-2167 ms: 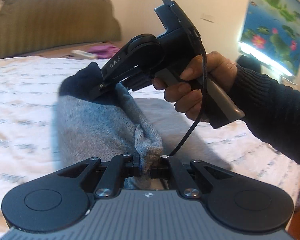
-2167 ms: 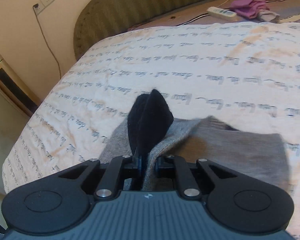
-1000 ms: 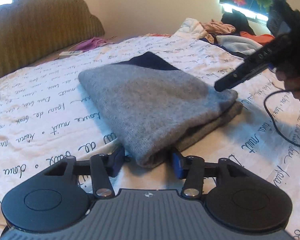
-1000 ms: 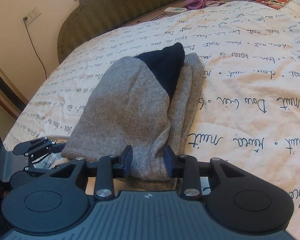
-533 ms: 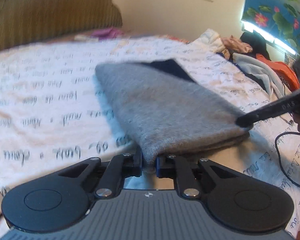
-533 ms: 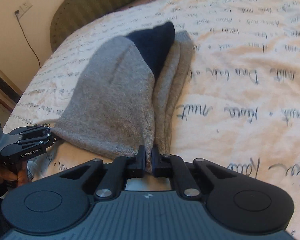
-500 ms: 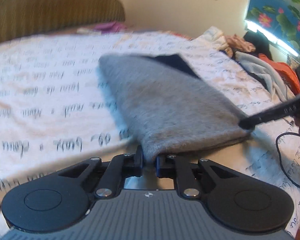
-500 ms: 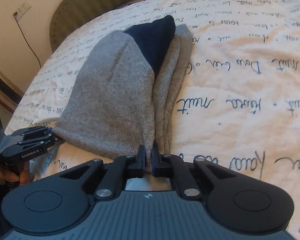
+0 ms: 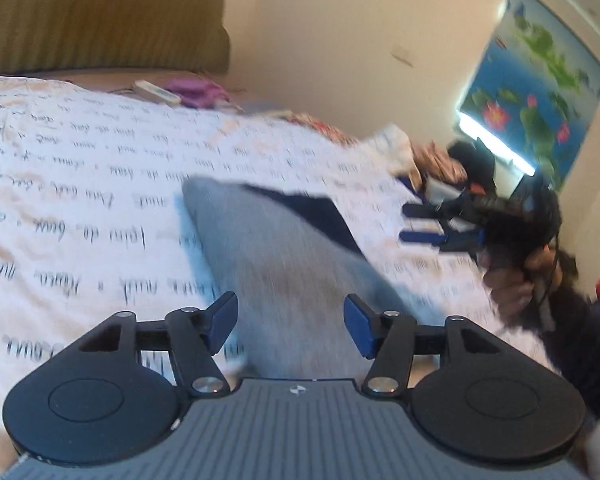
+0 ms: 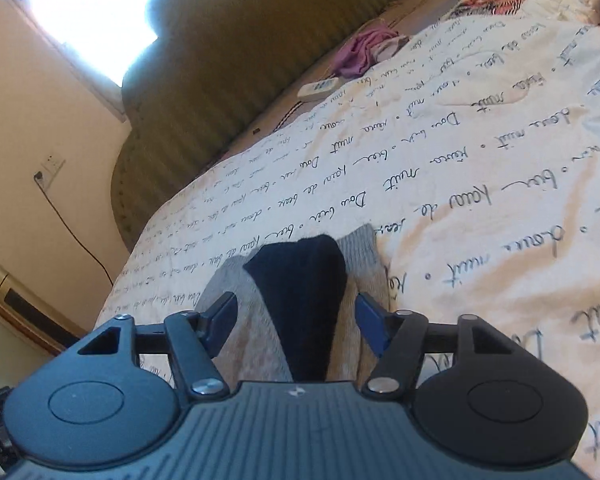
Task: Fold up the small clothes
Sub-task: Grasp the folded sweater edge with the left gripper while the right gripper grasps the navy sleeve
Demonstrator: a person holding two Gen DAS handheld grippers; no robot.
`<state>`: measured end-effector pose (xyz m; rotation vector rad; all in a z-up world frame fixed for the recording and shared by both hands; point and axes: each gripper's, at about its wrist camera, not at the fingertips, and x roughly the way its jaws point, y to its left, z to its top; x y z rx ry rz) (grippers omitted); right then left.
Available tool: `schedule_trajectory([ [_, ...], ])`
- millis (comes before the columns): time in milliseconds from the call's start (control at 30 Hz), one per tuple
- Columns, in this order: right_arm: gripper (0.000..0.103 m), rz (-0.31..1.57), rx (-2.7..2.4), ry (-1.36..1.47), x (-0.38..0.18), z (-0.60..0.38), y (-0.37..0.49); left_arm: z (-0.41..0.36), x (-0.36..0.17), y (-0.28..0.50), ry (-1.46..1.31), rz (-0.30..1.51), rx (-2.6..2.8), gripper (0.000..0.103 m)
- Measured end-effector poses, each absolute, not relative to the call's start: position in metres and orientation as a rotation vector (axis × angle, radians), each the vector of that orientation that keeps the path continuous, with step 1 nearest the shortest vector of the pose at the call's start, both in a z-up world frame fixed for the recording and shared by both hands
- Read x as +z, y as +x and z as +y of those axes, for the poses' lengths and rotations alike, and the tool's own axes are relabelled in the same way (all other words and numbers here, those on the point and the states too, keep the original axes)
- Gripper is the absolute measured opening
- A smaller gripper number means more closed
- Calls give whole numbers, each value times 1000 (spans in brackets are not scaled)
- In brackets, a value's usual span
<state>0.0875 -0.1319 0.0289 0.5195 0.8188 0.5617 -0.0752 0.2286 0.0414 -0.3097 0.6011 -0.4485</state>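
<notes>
A folded grey garment (image 9: 284, 264) with a dark navy part (image 9: 316, 216) lies flat on the white bedspread printed with script (image 9: 80, 200). My left gripper (image 9: 290, 322) is open just above the garment's near end, holding nothing. In the left wrist view the right gripper (image 9: 420, 224) hovers open to the right of the garment, held by a hand in a dark sleeve. From the right wrist view the same garment (image 10: 244, 344) with its navy part (image 10: 304, 304) lies under my open right gripper (image 10: 296, 320), whose fingers stand apart and hold nothing.
An olive ribbed headboard (image 10: 236, 80) runs along the far side, with a white remote (image 10: 318, 89) and purple cloth (image 10: 360, 54) near it. A pile of clothes (image 9: 440, 160) lies at the bed's right edge. A wall socket with a cable (image 10: 46, 170) is on the left wall.
Both grippers were shut on the garment's near edges half a second ago; now both have let go and opened. The garment lies flat, and the right gripper has lifted away to the right.
</notes>
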Motion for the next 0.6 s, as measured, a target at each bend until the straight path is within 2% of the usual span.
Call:
schedule_trajectory([
  [33, 53, 832, 555, 515, 26, -123, 102, 225, 40, -64, -318, 595, -435, 61],
  [167, 51, 891, 524, 423, 14, -86, 136, 202, 21, -17, -309, 645, -374, 61],
  [200, 48, 931, 504, 390, 6, -77, 143, 196, 15, -7, -309, 658, -362, 63],
  [233, 18, 950, 494, 354, 0, -71, 146, 190, 12, -1, -296, 664, -332, 67],
  [267, 10, 956, 504, 330, -3, -68, 145, 184, 9, 4, -277, 678, -311, 68],
  [367, 4, 883, 500, 324, 3, -79, 135, 177, 8, 8, -252, 690, -293, 73],
  [433, 4, 917, 431, 385, -13, -100, 143, 177, 6, 5, -247, 678, -311, 85],
  [533, 6, 922, 446, 509, -26, -118, 138, 180, -3, 8, -268, 713, -308, 86],
  [600, 23, 898, 458, 567, -18, -125, 128, 186, -5, 10, -317, 729, -308, 86],
])
